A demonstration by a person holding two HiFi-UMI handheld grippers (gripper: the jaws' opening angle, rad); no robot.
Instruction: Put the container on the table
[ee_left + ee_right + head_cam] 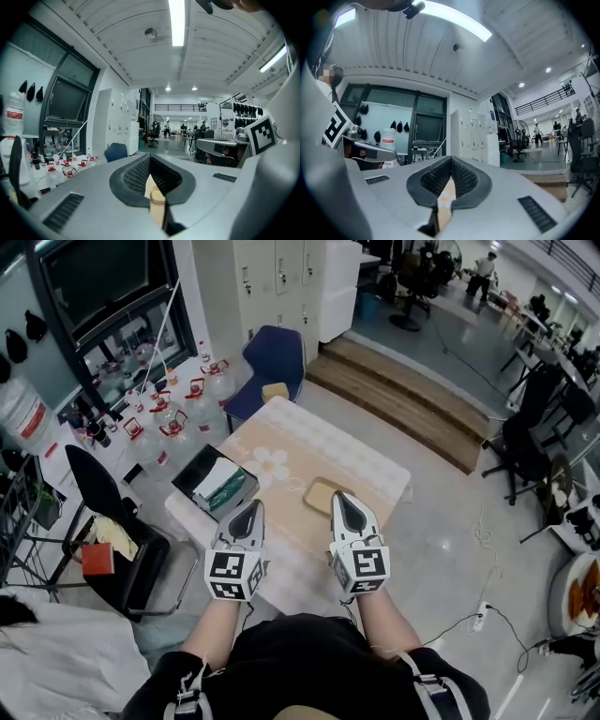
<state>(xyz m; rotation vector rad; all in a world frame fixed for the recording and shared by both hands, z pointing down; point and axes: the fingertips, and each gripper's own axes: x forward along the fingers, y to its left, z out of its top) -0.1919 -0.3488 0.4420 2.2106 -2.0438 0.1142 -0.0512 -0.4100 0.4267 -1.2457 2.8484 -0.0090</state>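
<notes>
A flat tan container (322, 493) lies on the table (281, 451), which wears a pale floral cloth. Both grippers hover level above the table's near end. My left gripper (251, 506) is to the container's left, with its jaws together and nothing between them (150, 157). My right gripper (343, 496) hangs right over the container's near right corner, apart from it and also shut on nothing (451, 160). Through the slot under each pair of pads only a strip of beige cloth shows.
An open black box (217, 486) with green and white contents sits on the table's left edge. Beyond the table stands a blue chair (277, 357). A black chair (112, 521) and several water bottles (169, 418) stand at the left; wooden steps (403, 399) run behind.
</notes>
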